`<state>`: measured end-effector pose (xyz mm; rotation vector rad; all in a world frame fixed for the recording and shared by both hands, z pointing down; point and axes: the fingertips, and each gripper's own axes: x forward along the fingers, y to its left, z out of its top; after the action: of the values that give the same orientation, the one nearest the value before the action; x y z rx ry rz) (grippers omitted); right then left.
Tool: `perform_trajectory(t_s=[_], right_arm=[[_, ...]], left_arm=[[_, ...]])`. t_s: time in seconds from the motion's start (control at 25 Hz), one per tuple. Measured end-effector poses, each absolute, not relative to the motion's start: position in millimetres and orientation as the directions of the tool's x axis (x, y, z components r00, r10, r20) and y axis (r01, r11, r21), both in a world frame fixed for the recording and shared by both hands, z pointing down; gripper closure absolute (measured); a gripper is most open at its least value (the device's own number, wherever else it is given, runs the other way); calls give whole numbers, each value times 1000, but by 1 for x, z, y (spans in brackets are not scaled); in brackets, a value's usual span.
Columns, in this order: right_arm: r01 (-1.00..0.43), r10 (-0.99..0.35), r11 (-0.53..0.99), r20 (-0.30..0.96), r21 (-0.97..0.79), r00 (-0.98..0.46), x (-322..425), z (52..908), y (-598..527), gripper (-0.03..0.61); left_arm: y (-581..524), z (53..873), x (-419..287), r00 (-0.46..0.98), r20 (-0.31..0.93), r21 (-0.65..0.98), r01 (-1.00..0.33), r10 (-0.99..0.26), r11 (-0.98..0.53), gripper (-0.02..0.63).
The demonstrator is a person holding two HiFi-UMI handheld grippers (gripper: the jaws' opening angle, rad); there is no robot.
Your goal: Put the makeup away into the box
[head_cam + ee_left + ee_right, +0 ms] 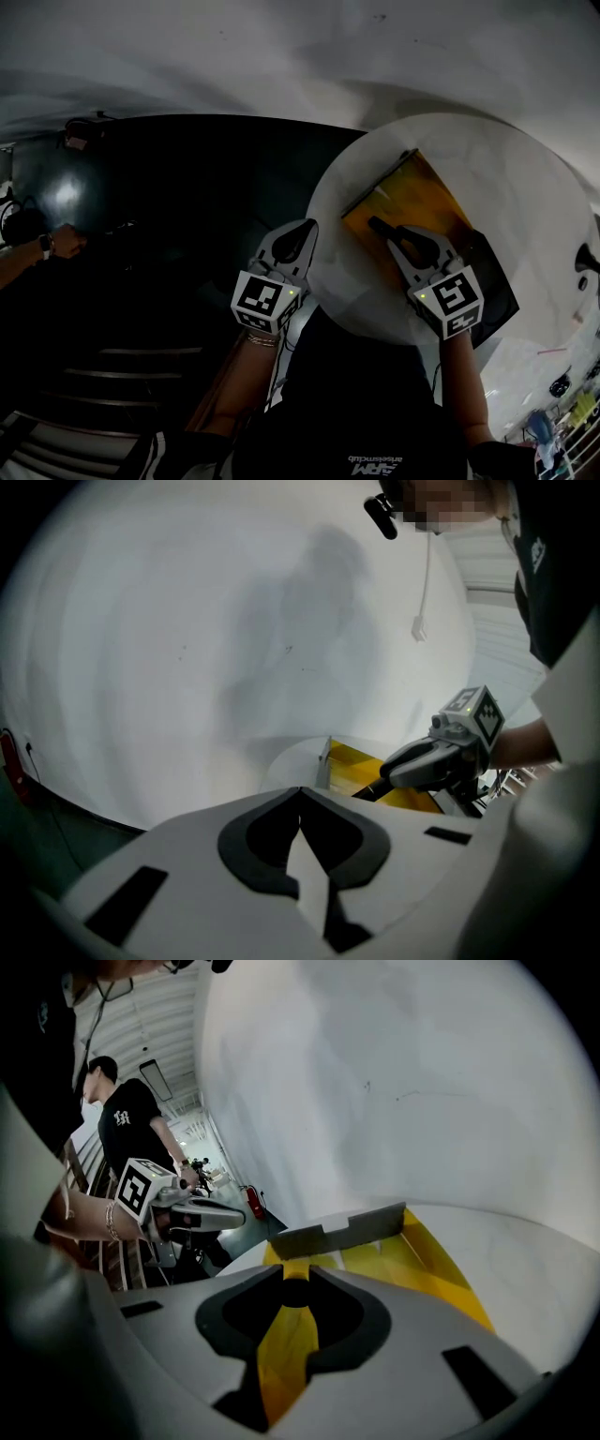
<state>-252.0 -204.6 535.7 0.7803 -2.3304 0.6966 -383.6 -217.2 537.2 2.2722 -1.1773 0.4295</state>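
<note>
Head view: a round white table [525, 183] fills the upper right, pale wall behind, dark room at left. On it lies the open yellow-lined box [412, 202]. The right gripper [386, 230], jaws slightly apart and empty, hovers over the box; the left gripper [302, 234], jaws together, is at the table's edge. No makeup shows; locating it likely comes first.

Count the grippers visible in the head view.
2. The left gripper is at the left edge of the table; the right gripper is above the yellow box on it. None seems hidden.
</note>
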Motion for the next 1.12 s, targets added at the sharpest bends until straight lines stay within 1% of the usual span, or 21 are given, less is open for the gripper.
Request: perform_trajectory(t_s=[0.32,0.8,1.12], right_arm=[[-650,-346,713,674,-264,-653,-256,548,-215,480],[-625,-269,736,736,-258,-621,-257,566,-209,479],[-617,-216,743,779,-260,-588,-256,581,-208,479]], left_arm=[[-223,545,-384,567,508,326,-824,-648,-464,597],[-225,557,-385,559,546,329,-828,-624,-454,597],[-227,562,-381,568,539,353,-823,-622,-445,597]])
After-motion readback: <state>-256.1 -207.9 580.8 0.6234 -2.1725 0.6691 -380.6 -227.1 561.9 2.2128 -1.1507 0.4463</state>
